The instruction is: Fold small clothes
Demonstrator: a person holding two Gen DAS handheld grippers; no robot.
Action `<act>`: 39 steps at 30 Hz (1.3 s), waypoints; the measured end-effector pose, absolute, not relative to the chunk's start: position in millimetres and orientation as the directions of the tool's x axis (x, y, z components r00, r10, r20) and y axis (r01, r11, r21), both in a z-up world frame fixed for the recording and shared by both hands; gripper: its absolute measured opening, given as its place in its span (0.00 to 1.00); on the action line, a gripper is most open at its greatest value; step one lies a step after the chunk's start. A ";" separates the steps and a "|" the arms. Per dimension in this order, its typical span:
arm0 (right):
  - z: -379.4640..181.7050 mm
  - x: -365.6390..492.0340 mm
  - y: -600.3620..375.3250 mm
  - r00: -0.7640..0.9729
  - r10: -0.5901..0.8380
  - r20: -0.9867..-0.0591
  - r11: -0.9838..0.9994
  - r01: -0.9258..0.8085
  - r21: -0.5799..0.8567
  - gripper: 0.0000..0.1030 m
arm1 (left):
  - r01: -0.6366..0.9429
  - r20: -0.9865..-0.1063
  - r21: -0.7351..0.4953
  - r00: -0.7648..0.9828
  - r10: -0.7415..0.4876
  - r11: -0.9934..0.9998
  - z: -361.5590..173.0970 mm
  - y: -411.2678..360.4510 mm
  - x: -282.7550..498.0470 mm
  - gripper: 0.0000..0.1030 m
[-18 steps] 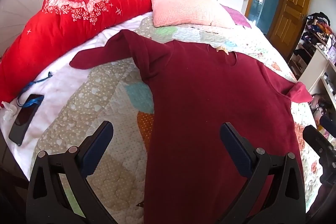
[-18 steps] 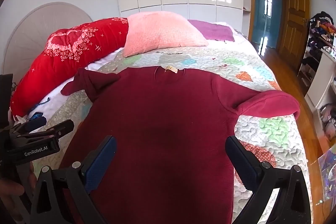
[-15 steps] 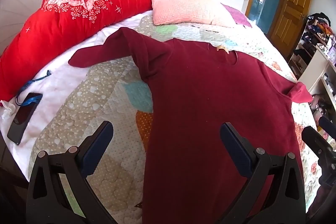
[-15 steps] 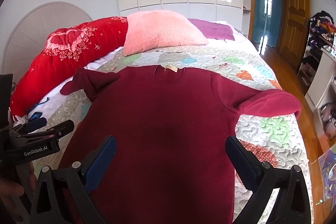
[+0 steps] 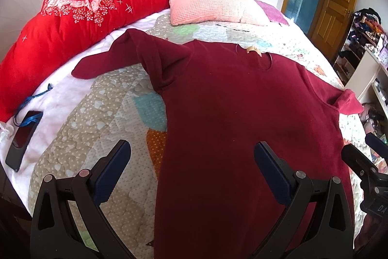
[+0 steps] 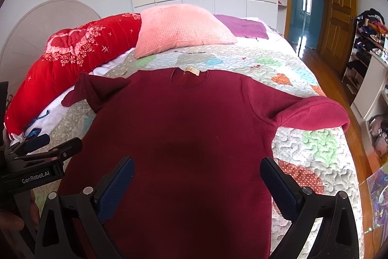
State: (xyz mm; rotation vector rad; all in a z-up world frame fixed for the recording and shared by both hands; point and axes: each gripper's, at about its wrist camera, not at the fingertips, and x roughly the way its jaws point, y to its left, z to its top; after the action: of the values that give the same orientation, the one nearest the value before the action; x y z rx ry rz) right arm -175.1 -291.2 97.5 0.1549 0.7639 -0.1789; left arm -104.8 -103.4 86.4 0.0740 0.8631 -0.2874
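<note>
Though it lies spread flat on the quilted bedspread (image 6: pixel 315 145), the dark red sweater (image 6: pixel 184 137) looks thick and soft, the kind of fleecy knit that will drape and sag once lifted, not slip away. Its collar points toward the pink pillow (image 6: pixel 179 28), and both sleeves are bent back on themselves, the left sleeve (image 5: pixel 109 60) crumpled near the red duvet (image 5: pixel 72 13). I'd take it by a sleeve cuff or the shoulder seam, pinching through both layers. The left gripper (image 5: pixel 191 166) hangs above the hem side with its jaws spread wide and nothing between them; the right gripper (image 6: pixel 197 181) is the same, wide apart and empty. Compared with half a second back, the left view has crept a little forward and down, so the black phone (image 5: pixel 23 137) sits lower at the edge, while the sweater itself has not shifted.
</note>
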 end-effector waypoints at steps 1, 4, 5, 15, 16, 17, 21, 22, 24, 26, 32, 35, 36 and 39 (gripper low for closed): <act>97.2 -175.1 -292.1 0.703 -0.108 -0.703 0.973 0.221 0.071 0.99 | 0.279 -0.759 -0.053 0.613 -0.220 0.959 86.2 -104.1 -104.2 0.99; 96.0 -173.2 -294.3 0.710 -0.092 -0.698 0.970 0.221 0.098 0.99 | 0.281 -0.759 -0.054 0.612 -0.222 0.958 85.7 -105.6 -103.2 0.99; 95.9 -172.6 -294.5 0.715 -0.088 -0.694 0.970 0.219 0.103 0.99 | 0.282 -0.760 -0.052 0.611 -0.221 0.958 85.6 -105.9 -102.6 0.99; 93.0 -166.6 -296.7 0.701 -0.111 -0.704 0.969 0.233 0.079 0.99 | 0.275 -0.760 -0.065 0.609 -0.226 0.959 85.8 -104.4 -98.1 0.99; 93.0 -166.0 -297.0 0.702 -0.111 -0.704 0.969 0.233 0.080 0.99 | 0.274 -0.760 -0.066 0.610 -0.226 0.960 85.8 -104.2 -97.5 0.99; 93.3 -165.5 -297.4 0.709 -0.109 -0.697 0.969 0.232 0.084 0.99 | 0.273 -0.760 -0.067 0.609 -0.227 0.960 85.7 -103.8 -97.3 0.99; 93.8 -162.9 -295.7 0.705 -0.113 -0.700 0.970 0.229 0.075 0.99 | 0.269 -0.763 -0.076 0.604 -0.230 0.960 84.2 -102.9 -95.1 0.99; 93.2 -162.3 -295.2 0.704 -0.118 -0.700 0.971 0.229 0.066 0.99 | 0.269 -0.764 -0.075 0.603 -0.228 0.960 83.6 -103.3 -94.3 0.99; 91.6 -161.0 -295.0 0.706 -0.116 -0.698 0.971 0.228 0.068 0.99 | 0.269 -0.766 -0.074 0.601 -0.227 0.960 82.5 -104.0 -93.1 0.99; 89.9 -159.0 -294.3 0.704 -0.111 -0.702 0.972 0.226 0.072 0.99 | 0.269 -0.767 -0.076 0.599 -0.229 0.960 81.8 -104.6 -92.1 0.99; 86.9 -155.3 -295.1 0.701 -0.108 -0.705 0.970 0.228 0.079 0.99 | 0.268 -0.770 -0.078 0.596 -0.229 0.960 79.8 -106.3 -90.2 0.99; 84.5 -153.6 -296.3 0.695 -0.110 -0.710 0.970 0.232 0.077 0.99 | 0.265 -0.772 -0.079 0.593 -0.227 0.961 78.3 -106.7 -88.7 0.99; 83.4 -152.8 -296.7 0.693 -0.111 -0.713 0.969 0.234 0.077 0.99 | 0.264 -0.773 -0.080 0.592 -0.227 0.961 77.9 -106.9 -87.9 0.99; 79.3 -149.1 -296.9 0.686 -0.098 -0.721 0.969 0.230 0.087 0.99 | 0.261 -0.776 -0.080 0.590 -0.225 0.962 76.7 -106.9 -85.2 0.99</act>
State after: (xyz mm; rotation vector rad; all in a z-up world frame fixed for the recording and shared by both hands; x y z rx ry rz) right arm -149.1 -296.9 79.3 0.1763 0.7944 -0.1848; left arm -85.2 -106.9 76.7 0.0444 0.8965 -0.2830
